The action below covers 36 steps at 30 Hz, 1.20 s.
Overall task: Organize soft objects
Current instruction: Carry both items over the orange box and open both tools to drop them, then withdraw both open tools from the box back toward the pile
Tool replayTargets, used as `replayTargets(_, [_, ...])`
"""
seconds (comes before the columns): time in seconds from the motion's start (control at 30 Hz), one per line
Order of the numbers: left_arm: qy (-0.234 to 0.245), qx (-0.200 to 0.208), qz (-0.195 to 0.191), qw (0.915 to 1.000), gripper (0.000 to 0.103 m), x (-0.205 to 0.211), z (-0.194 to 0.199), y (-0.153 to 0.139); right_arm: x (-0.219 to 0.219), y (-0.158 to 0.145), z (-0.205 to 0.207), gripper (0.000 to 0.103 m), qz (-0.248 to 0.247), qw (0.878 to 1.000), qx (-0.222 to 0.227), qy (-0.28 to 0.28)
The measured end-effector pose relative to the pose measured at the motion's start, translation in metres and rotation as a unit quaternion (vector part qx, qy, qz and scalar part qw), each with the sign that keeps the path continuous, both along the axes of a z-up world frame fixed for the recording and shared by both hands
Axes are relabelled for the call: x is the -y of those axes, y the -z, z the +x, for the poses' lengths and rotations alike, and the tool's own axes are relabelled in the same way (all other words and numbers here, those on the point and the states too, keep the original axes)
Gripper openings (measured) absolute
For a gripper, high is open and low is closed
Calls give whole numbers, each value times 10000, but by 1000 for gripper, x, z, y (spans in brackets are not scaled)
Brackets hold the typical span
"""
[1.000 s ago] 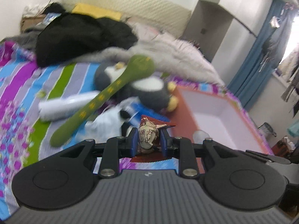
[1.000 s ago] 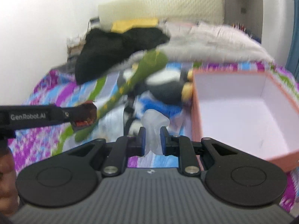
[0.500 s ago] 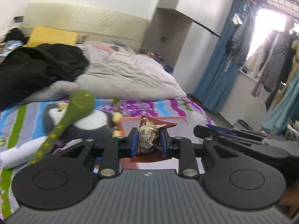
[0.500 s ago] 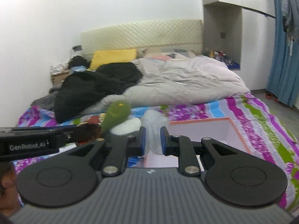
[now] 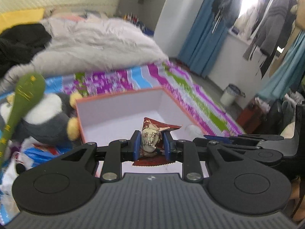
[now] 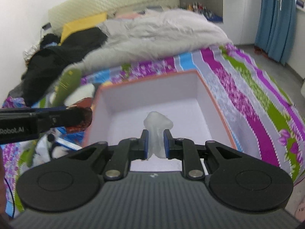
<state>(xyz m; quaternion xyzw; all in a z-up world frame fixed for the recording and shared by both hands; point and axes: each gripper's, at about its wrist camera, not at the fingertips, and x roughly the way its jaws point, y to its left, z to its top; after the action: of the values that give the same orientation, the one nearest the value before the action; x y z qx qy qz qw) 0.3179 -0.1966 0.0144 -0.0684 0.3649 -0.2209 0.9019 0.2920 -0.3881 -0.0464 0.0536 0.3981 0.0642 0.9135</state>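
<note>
**Both grippers loaded, poised over box**

Lower centre, left view: left gripper (image 5: 150,143) is clamped narrow on a red snack packet (image 5: 152,137). Right view: right gripper (image 6: 154,143) is pinched on a translucent soft lump (image 6: 157,131). Behind both, mid-frame, is the open orange-rimmed box (image 6: 215,103) on the striped bed (image 6: 257,95). Left of the box lie a penguin plush (image 5: 43,118) and a green snake toy (image 5: 21,99).

Risk: the grippers sit close together; simultaneous release could collide them, or the light packet could cling to a pad and fall outside the rim.
</note>
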Motion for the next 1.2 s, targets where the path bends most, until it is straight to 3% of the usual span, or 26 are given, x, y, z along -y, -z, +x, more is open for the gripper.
replayTargets(0.13, [147, -557, 32, 9983, 30, 18, 35, 45, 13, 34, 26, 21, -2, 9994, -348, 59])
replayTargets(0.37, [160, -1129, 182, 9933, 30, 32, 74, 118, 23, 72, 56, 21, 123, 9973, -719, 33])
replayTargets(0.57, [166, -1299, 207, 9912, 30, 33, 89, 140, 26, 78, 65, 24, 113, 9968, -784, 68])
replayTargets(0.63, [152, -1300, 214, 9912, 42, 33, 92, 140, 28, 78, 66, 33, 101, 9968, -792, 102])
replayTargets(0.7, [138, -1243, 325, 9916, 45, 33, 92, 138, 29, 77, 65, 38, 105, 9967, -802, 116])
replayTargets(0.97, [70, -960, 271, 9950, 45, 18, 78, 105, 24, 43, 49, 39, 185, 9989, -393, 154])
replayTargets(1.2, [68, -322, 167, 9993, 45, -5, 36, 52, 2, -8, 13, 39, 303, 9990, 322, 4])
